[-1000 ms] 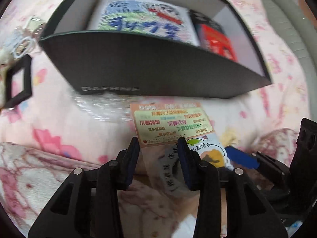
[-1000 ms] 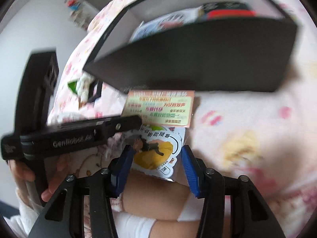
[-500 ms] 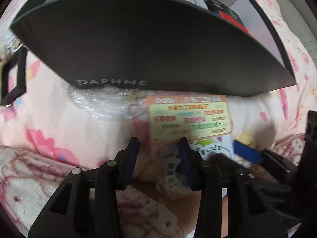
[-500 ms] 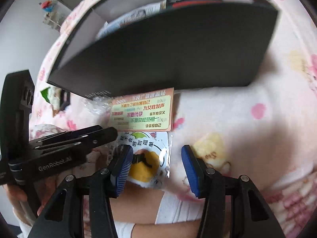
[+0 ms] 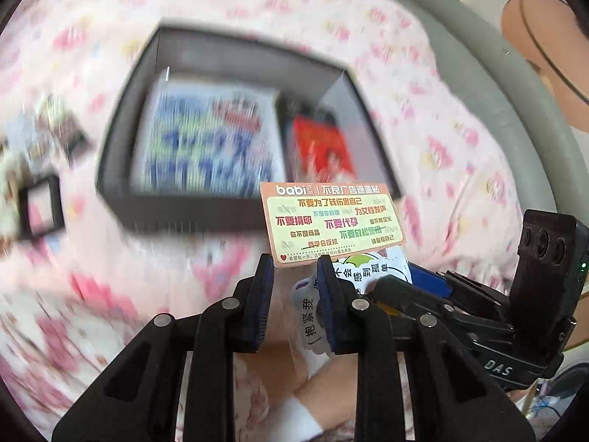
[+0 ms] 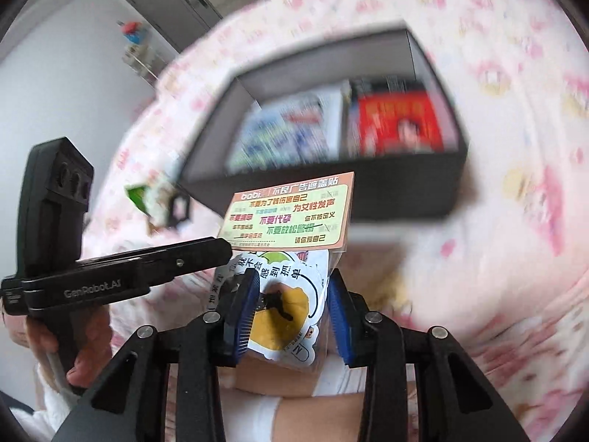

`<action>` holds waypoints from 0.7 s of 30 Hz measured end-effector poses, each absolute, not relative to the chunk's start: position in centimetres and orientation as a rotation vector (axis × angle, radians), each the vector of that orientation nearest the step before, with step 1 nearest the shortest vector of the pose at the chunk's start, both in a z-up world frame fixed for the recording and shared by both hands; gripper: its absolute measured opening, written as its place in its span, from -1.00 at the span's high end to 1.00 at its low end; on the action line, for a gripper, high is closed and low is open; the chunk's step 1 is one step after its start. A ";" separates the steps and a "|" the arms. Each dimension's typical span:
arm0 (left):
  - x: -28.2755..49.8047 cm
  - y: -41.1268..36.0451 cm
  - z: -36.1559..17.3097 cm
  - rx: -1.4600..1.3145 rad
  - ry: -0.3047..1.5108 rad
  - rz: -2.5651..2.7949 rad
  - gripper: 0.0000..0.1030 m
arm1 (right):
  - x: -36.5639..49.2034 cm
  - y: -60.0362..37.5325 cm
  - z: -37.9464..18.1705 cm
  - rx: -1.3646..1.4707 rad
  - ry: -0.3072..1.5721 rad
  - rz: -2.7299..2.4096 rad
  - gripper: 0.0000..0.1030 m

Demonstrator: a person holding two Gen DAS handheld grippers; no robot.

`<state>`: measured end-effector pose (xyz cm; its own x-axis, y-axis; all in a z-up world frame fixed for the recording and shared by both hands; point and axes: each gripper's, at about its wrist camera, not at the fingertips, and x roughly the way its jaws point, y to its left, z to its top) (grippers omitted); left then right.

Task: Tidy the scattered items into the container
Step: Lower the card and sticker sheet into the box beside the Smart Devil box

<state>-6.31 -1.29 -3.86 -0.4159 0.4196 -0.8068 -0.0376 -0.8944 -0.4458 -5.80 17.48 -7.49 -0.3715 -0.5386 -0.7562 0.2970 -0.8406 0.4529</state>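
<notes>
A clear sticker packet (image 5: 331,221) with an orange and green header card hangs in the air in front of the black box (image 5: 176,210). My left gripper (image 5: 294,287) is closing on the packet's lower left part, its pads pressing the plastic. My right gripper (image 6: 291,309) is also closing, with the packet (image 6: 291,213) and its yellow sticker pinched between the blue pads. The left gripper (image 6: 221,254) reaches in from the left in the right wrist view. The box (image 6: 405,191) holds a blue and white book (image 6: 287,129) and a red book (image 6: 397,121).
The box rests on a pink flowered quilt (image 5: 423,110). A black square frame (image 5: 40,206) and small trinkets (image 5: 55,125) lie left of the box. A grey padded edge (image 5: 478,73) runs along the right. A person's legs are below the grippers.
Both grippers have risen with the packet, and their jaws have narrowed on it. The box, earlier seen from its side wall, now lies below with its inside showing.
</notes>
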 end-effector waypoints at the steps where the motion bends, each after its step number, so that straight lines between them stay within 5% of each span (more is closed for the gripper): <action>1: -7.6 -1.1 -2.8 -1.479 -0.491 2.412 0.54 | -6.7 17.6 -6.4 1.320 -0.325 -2.222 0.36; 12: -21.7 0.9 -6.7 -1.586 -0.511 2.347 0.54 | -19.6 16.4 -8.4 1.369 -0.024 -2.314 0.36; 21: -23.4 1.6 -12.0 -1.799 -0.431 2.247 0.54 | -21.8 15.5 -12.0 1.499 0.103 -2.205 0.35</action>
<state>-23.37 1.65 -12.03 -0.2198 0.3574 -0.9077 0.0036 -0.9302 -0.3672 -21.77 15.54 -12.00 -0.2932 -0.3358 -0.8951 0.4178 -0.8872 0.1960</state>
